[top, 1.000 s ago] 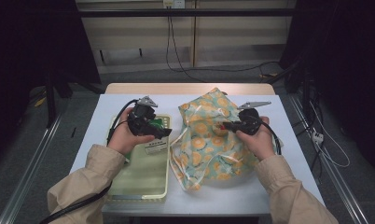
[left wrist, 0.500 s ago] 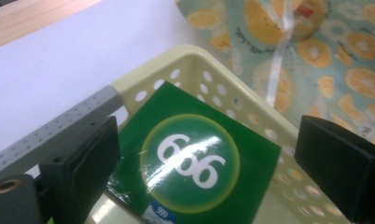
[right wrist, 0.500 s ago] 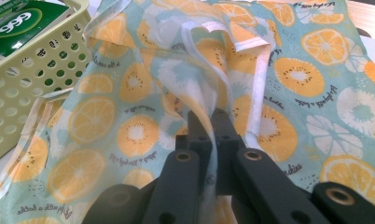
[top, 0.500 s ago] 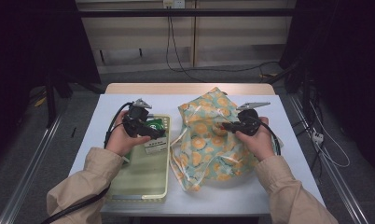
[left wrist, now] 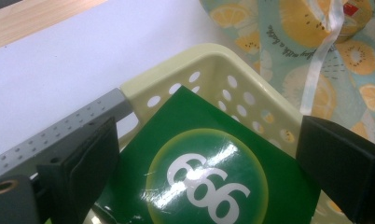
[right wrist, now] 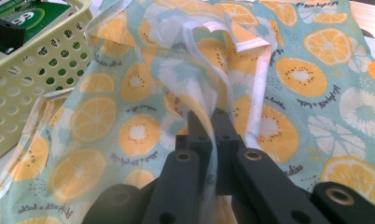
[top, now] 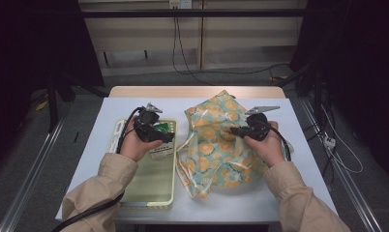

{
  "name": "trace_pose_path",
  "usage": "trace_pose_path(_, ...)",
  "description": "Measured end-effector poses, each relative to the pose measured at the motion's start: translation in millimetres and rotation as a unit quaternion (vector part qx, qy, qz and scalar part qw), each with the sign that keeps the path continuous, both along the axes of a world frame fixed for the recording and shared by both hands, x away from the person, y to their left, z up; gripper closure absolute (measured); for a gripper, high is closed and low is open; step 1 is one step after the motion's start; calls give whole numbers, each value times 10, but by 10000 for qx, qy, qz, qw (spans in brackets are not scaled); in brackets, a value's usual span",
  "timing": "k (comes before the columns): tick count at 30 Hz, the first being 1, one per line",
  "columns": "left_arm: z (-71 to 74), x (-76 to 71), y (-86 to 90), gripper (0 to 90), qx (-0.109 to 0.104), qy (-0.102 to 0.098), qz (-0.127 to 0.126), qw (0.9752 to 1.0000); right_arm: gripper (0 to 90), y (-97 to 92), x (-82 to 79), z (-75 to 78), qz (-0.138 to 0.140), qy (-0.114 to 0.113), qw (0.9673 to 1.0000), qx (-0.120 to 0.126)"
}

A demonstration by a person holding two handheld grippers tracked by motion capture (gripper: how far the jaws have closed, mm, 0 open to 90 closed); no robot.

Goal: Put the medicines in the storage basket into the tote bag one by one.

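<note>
The right hand-held gripper (right wrist: 212,122) is pinching a fold of the bag (top: 220,140), its jaws closed tight on the thin fruit-print film near the mouth. The bag is lying crumpled on the surface (top: 308,159), just right of the basket (top: 149,193). The left hand-held gripper (top: 166,137) is hovering over the basket's far end with jaws standing wide open on either side of the green packet (left wrist: 209,172), gripping nothing.

The film is slippery, so it is likely to slide out of the right pinch if pulled. The open jaws may catch the basket's wall (left wrist: 232,84) instead of the packet and drag the basket. The ribbon (left wrist: 321,56) could snag.

The bag's opening is hard to trace among the folds. The packet is cut off at the bottom of the left gripper view, and whether it is lying flat or leaning is unclear.
</note>
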State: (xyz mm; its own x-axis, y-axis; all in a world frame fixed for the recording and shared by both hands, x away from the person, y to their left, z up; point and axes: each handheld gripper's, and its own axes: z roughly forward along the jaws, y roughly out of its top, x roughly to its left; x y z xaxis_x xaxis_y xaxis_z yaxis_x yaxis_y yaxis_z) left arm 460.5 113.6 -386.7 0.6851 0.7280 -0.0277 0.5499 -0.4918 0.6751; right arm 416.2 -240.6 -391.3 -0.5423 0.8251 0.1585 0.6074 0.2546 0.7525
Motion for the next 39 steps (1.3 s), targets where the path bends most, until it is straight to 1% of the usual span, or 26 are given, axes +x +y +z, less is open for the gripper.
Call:
trace_pose_path(3,2,-16,-17,45,122,-47,-41,9999,893,-6,0,0,-15,7,10000,8)
trace_pose_path(4,5,-25,-24,45,168,-85,-6,9998,894,-7,-2,-2,-21,14,10000,10)
trace_pose_path(8,15,-50,-7,52,187,-63,-75,9998,893,-10,-5,-10,-7,-5,10000,1)
trace_pose_path(12,33,-91,56,63,255,-28,-51,9997,893,-22,-9,-12,-18,-8,10000,-19)
trace_pose_path(13,37,-98,82,65,273,-2,-97,9996,893,-29,-10,-8,-26,-3,10000,-21)
trace_pose_path(17,41,-140,166,67,231,51,-12,9997,893,-75,-2,5,-113,-14,9999,-12)
trace_pose_path(18,46,-145,194,67,271,72,-42,9996,893,-84,1,5,-128,-15,9999,-22)
trace_pose_path(19,43,-154,208,68,228,70,-2,9997,893,-91,2,7,-147,-14,9999,-13)
trace_pose_path(20,47,-161,225,69,269,67,-37,9996,893,-95,2,10,-150,-18,9999,-19)
trace_pose_path(21,45,-170,234,68,246,77,-23,9997,893,-97,3,11,-152,-16,9999,-26)
trace_pose_path(23,47,-182,252,68,270,103,8,9996,893,-101,6,17,-154,-30,9999,-52)
trace_pose_path(25,47,-194,265,68,266,109,-7,9996,893,-113,11,25,-182,-37,9998,-71)
trace_pose_path(28,43,-211,284,66,256,113,13,9996,893,-145,20,39,-244,-40,9997,-65)
trace_pose_path(31,42,-220,305,62,237,163,8,9996,893,-160,27,69,-268,-71,9996,-50)
trace_pose_path(36,30,-234,298,52,211,131,59,9997,893,-137,34,86,-228,-72,9997,-65)
trace_pose_path(37,29,-236,293,48,247,151,26,9996,893,-130,36,83,-217,-72,9997,-73)
trace_pose_path(39,22,-245,274,38,373,91,-13,9993,893,-117,39,75,-197,-59,9998,-80)
